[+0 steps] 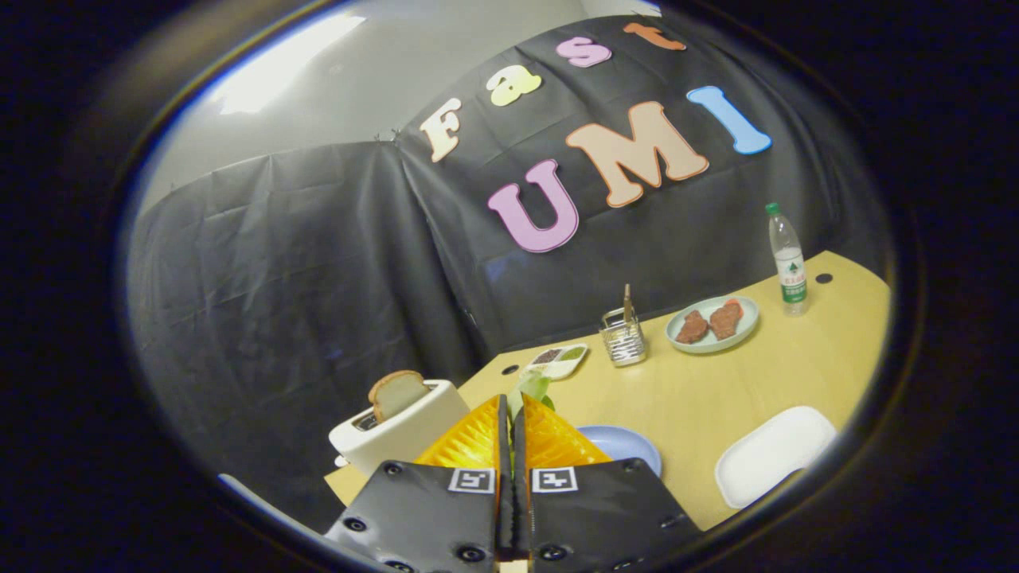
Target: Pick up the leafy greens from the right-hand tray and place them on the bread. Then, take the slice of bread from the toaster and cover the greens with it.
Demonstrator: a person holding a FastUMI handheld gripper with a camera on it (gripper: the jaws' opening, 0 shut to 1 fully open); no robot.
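Fingers (513,410) pressed nearly together, pinching leafy greens (532,388) at their tips above the counter (700,390). Blue plate (629,447) just beside them; bread slice (396,393) stood in toaster (398,434); white tray (772,454) lay apart

Pale green leaves on show, warm wood all round

Pale green leafy greens (532,387), white toaster (402,431) with tan bread slice (396,393), yellow wood table (716,382), blue plate (629,447), white tray (772,454), green-capped clear bottle (786,259).

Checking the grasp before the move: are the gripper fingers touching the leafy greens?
Touching. In the gripper view the gripper is closed with no gap between the fingers, and the leafy greens stick out from between the tips, so both fingers press on them.
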